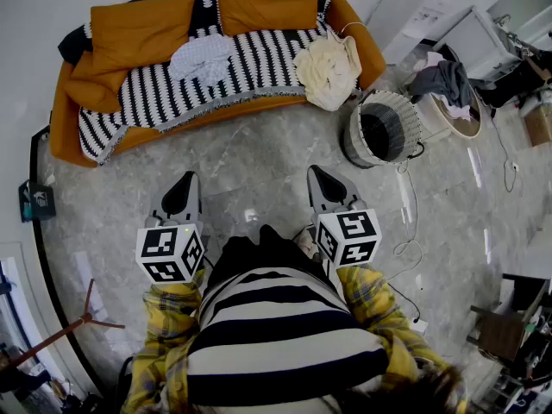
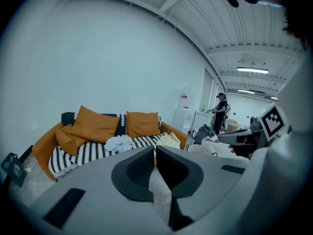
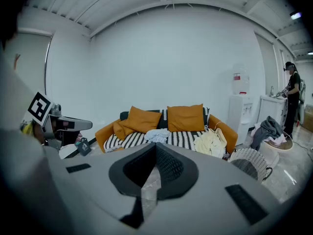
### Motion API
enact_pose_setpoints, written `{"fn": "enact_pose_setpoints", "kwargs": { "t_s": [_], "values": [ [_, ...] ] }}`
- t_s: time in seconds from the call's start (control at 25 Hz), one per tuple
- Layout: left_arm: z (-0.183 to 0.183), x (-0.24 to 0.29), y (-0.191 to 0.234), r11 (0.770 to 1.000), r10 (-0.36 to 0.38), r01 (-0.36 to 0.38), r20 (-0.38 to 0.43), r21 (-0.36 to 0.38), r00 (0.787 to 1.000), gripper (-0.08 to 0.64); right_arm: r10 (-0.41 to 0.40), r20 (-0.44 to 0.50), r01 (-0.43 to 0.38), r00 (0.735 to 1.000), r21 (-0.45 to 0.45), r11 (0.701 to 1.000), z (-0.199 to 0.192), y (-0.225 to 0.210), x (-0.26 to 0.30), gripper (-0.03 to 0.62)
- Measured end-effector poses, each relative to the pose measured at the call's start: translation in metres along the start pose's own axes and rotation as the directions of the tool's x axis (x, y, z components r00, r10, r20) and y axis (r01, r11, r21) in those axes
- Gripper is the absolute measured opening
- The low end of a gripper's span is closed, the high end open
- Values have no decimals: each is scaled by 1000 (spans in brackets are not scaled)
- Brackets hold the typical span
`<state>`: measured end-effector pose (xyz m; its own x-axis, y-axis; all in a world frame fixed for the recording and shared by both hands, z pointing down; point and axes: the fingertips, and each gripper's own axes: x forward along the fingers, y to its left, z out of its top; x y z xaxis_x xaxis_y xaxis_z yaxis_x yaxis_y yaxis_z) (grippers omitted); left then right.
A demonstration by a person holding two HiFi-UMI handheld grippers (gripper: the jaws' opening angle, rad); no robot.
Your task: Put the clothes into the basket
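Left gripper (image 1: 185, 181), right gripper (image 1: 320, 176): jaws of both clenched, nothing between. Pale blue garment (image 1: 200, 59), cream garment (image 1: 326, 69) on orange sofa (image 1: 65, 128), 12 o'clock. Wicker basket (image 1: 407, 123) on floor, 2 o'clock from right gripper.
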<state>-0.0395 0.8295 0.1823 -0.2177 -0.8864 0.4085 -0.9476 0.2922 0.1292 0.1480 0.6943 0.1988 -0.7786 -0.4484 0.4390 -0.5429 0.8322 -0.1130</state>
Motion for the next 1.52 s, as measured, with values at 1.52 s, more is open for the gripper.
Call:
{"fn": "enact_pose_setpoints", "kwargs": {
  "t_s": [1.52],
  "values": [
    [49,148,64,998,42,-43,-22,-48,999,26,293,-8,-293,956,25,956,66,-21,186,103]
  ]
}}
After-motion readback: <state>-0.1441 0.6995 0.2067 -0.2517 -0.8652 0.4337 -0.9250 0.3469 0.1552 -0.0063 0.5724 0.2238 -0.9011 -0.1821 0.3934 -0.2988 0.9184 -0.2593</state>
